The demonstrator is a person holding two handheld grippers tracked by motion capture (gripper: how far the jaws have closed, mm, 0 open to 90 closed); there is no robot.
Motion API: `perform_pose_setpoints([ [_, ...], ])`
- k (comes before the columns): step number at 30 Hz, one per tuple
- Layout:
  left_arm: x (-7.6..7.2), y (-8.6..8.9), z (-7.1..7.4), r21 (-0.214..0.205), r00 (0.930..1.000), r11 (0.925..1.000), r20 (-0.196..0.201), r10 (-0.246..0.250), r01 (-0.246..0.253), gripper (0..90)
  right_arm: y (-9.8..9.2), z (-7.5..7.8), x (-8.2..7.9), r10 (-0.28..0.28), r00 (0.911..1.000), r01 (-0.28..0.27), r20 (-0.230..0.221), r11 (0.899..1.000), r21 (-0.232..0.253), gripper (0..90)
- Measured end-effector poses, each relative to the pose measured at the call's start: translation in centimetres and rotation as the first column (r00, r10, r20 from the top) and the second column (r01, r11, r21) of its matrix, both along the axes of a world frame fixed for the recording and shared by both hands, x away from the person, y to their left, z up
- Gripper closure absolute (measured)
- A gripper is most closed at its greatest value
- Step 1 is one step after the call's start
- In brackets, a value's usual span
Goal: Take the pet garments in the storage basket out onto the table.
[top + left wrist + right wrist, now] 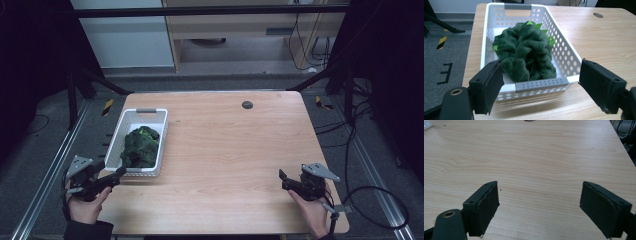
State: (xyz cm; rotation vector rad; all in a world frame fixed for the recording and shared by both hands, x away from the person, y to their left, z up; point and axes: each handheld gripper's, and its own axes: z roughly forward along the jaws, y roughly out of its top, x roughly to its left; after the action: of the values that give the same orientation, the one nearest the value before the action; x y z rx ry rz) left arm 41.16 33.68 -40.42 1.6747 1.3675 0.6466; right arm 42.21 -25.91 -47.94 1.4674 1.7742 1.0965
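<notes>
The white perforated plastic basket [156, 126] holding a dark green plush toy [140, 147] lies lengthwise front-to-back on the wooden table [235, 150]; the left hand-held gripper [118, 172] and the right hand-held gripper [283, 180] both gape wide, empty.

Left gripper [118, 172], right gripper [283, 179]: jaws wide apart, hand-held low.

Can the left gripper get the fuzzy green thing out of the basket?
Probably yes. The left gripper is open right at the white basket's near end, and the green plush lies uncovered inside.

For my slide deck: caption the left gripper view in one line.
Open left hand-held gripper faces a white perforated basket holding a dark green plush toy on a wooden table.
</notes>
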Motion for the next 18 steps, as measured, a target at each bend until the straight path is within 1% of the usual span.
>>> perform_pose_setpoints([
  [2, 0.1, -0.1, 0.2, 0.004, 1.0, 1.0, 0.0, -0.005, 0.005, 18.4, 0.0, 0.0, 0.0, -0.002, 1.0, 0.002, 0.001, 1.0, 0.001, 15.5],
  [3, 0.4, -0.2, 0.6, 0.018, 0.9999, 0.9998, 0.001, -0.013, 0.013, 18.3, -0.1, 0.1, 0.0, -0.004, 1.0, 0.004, 0.002, 1.0, 0.003, 15.5],
  [4, 0.4, -0.2, 0.6, 0.018, 0.9999, 0.9998, 0.001, -0.013, 0.013, 18.3, -0.1, 0.1, 0.0, -0.004, 1.0, 0.004, 0.002, 1.0, 0.003, 15.5],
  [7, 0.9, -0.4, 1.6, 0.038, 0.9998, 0.9991, 0.006, -0.02, 0.02, 18.3, -0.1, 0.1, 0.0, -0.003, 1.0, 0.003, 0.0, 1.0, 0.002, 15.4],
  [9, 1.1, -0.5, 1.7, 0.04, 0.9998, 0.9989, 0.004, -0.022, 0.022, 18.4, -0.1, 0.1, 0.0, -0.002, 1.0, 0.002, 0.001, 1.0, 0.003, 15.4],
  [12, 1.8, -0.7, 2.4, 0.049, 0.9994, 0.9982, -0.008, -0.034, 0.034, 18.5, -0.1, 0.0, 0.1, -0.001, 1.0, 0.001, -0.002, 1.0, 0.002, 15.3],
  [14, 2.2, -0.8, 2.6, 0.049, 0.999, 0.9979, -0.018, -0.041, 0.042, 18.7, -0.1, 0.0, 0.1, 0.003, 1.0, -0.003, -0.004, 1.0, -0.001, 15.2],
  [15, 2.4, -0.8, 2.7, 0.056, 0.9987, 0.9974, -0.026, -0.044, 0.046, 18.7, -0.1, 0.0, 0.1, 0.004, 1.0, -0.004, -0.006, 1.0, -0.002, 15.2],
  [16, 2.4, -0.8, 2.7, 0.056, 0.9987, 0.9974, -0.026, -0.044, 0.046, 18.6, -0.1, 0.0, 0.1, 0.004, 1.0, -0.004, -0.006, 1.0, -0.002, 15.2],
  [17, 2.9, -0.9, 2.9, 0.071, 0.9984, 0.9963, -0.032, -0.046, 0.049, 18.6, 0.0, 0.0, 0.1, 0.006, 1.0, -0.006, -0.008, 1.0, -0.002, 15.1],
  [18, 3.1, -0.9, 3.0, 0.076, 0.9981, 0.9957, -0.036, -0.049, 0.052, 18.7, 0.0, 0.0, 0.1, 0.007, 0.9999, -0.007, -0.01, 1.0, -0.002, 15.0],
])
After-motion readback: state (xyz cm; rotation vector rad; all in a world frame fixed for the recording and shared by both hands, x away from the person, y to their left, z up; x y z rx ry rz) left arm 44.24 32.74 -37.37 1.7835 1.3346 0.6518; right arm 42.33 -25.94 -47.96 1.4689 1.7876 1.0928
